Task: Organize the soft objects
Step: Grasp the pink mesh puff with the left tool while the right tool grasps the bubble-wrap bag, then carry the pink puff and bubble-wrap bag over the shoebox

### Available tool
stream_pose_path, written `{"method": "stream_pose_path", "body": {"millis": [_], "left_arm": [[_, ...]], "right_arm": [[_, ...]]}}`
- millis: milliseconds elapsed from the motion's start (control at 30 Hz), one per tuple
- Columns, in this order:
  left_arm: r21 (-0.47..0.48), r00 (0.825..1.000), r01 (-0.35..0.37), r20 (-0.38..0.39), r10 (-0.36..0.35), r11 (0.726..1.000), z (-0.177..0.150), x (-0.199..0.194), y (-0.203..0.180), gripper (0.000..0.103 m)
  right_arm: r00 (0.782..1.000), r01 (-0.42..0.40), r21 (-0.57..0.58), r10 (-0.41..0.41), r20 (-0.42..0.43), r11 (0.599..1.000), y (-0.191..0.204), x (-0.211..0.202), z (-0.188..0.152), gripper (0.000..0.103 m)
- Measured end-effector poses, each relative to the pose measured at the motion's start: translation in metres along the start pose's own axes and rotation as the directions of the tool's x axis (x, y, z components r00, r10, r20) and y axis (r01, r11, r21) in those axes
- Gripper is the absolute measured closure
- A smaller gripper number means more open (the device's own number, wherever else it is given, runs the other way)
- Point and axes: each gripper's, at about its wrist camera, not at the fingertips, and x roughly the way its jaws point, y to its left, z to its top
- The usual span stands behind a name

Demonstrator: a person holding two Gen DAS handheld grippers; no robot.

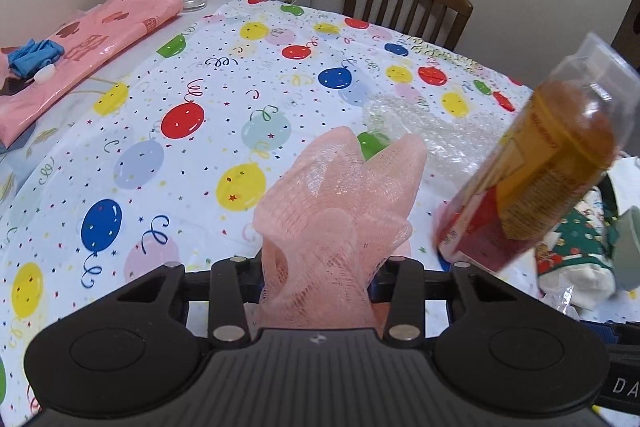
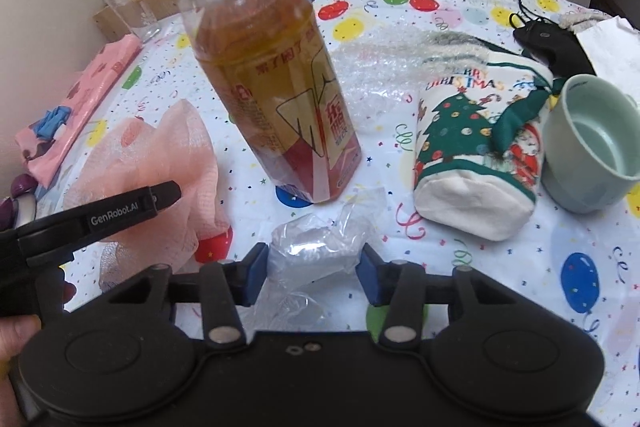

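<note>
Our left gripper [image 1: 320,263] pinches the pink mesh puff [image 1: 340,195]; our right gripper [image 2: 310,271] clamps crinkled plastic wrap [image 2: 316,247], which could slip free or bump the bottle [image 2: 268,79] just beyond.

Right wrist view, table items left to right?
Pink bag → mesh sponge → tea bottle → Christmas pouch → green cup.

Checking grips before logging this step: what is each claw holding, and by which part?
Left claw is shut on the pink mesh sponge, at its bunched lower end. Right claw is shut on the clear plastic bag, around its crumpled middle.
</note>
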Motion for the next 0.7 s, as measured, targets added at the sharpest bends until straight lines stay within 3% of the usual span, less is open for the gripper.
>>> {"method": "stream_pose_path", "body": {"millis": [367, 700], "left_arm": [[0.013, 0.998, 0.064, 0.005, -0.064, 0.998, -0.003, -0.055, -0.013, 0.063], [0.039, 0.985, 0.171, 0.007, -0.171, 0.985, -0.004, -0.101, -0.041, 0.063]], "right_arm": [[0.998, -0.048, -0.060, 0.050, 0.044, 0.997, -0.015, -0.052, -0.010, 0.056], [0.991, -0.077, -0.089, 0.086, 0.107, 0.993, -0.041, -0.115, -0.006, 0.056]]}}
